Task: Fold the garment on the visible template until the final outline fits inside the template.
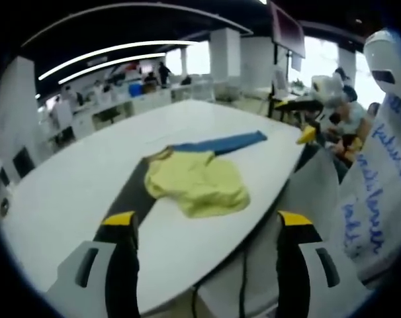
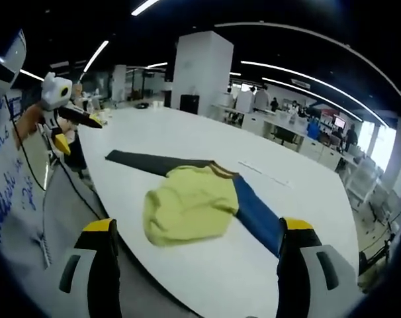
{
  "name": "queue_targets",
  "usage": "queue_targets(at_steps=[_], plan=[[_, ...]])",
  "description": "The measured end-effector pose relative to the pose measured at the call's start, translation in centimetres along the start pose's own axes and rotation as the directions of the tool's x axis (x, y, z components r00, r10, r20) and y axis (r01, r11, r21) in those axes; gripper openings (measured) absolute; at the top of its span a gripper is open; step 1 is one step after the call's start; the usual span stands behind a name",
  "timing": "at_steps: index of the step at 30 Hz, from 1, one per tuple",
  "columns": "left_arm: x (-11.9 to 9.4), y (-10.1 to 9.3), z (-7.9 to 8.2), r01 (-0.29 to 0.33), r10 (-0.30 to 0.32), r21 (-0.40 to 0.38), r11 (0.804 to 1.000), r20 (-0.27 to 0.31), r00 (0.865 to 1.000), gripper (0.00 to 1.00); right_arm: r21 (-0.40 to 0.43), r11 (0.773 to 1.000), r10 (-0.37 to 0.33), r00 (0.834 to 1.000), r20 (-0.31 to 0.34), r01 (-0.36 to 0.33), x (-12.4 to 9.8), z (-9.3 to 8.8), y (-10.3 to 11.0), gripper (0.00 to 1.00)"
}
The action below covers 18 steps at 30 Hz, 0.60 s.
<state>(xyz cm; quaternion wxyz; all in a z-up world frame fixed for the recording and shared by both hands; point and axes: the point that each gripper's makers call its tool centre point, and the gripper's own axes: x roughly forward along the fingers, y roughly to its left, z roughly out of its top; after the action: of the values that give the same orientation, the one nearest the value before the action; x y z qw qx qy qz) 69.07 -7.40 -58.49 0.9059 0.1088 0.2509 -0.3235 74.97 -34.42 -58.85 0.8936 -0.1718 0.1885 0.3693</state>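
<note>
left gripper view: we hold left gripper (image 1: 206,232) and right gripper (image 2: 196,240) wide open, empty. yellow garment (image 1: 197,182) lies bunched on white table (image 1: 75,179) across dark-blue template strip (image 1: 220,143), 12 o'clock of jaws. risk: grabbing the wad doubles layers, outline overhangs.

White worktop (image 1: 88,179) broad, glossy, rounded edge. Black cables (image 1: 243,278) hang off near edge. White board (image 1: 386,179) with blue handwriting stands beside worktop; in right gripper view board (image 2: 5,192) at left. White pillar (image 2: 200,73) behind worktop. Long ceiling lights (image 1: 114,56) overhead. Desks with people (image 2: 313,126) at far side of room. Bright windows (image 1: 319,56) beyond. Wall screen (image 1: 285,28) high up. Small strip (image 2: 267,174) lies on worktop.
</note>
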Motion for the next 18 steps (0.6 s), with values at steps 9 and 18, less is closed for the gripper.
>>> queue_targets(at_steps=[9,18], plan=[[1.0,0.0,-0.5,0.034,-0.034,-0.008,0.999,-0.018,0.999,0.68,-0.003,1.0,-0.01,1.0,-0.012,0.01,0.7,-0.6,-0.7,1.0],[2.0,0.2,-1.6,0.057,-0.058,-0.024,0.998,-0.04,0.998,0.56,0.004,1.0,0.022,0.999,-0.032,-0.022,1.7,-1.6,-0.2,0.92]])
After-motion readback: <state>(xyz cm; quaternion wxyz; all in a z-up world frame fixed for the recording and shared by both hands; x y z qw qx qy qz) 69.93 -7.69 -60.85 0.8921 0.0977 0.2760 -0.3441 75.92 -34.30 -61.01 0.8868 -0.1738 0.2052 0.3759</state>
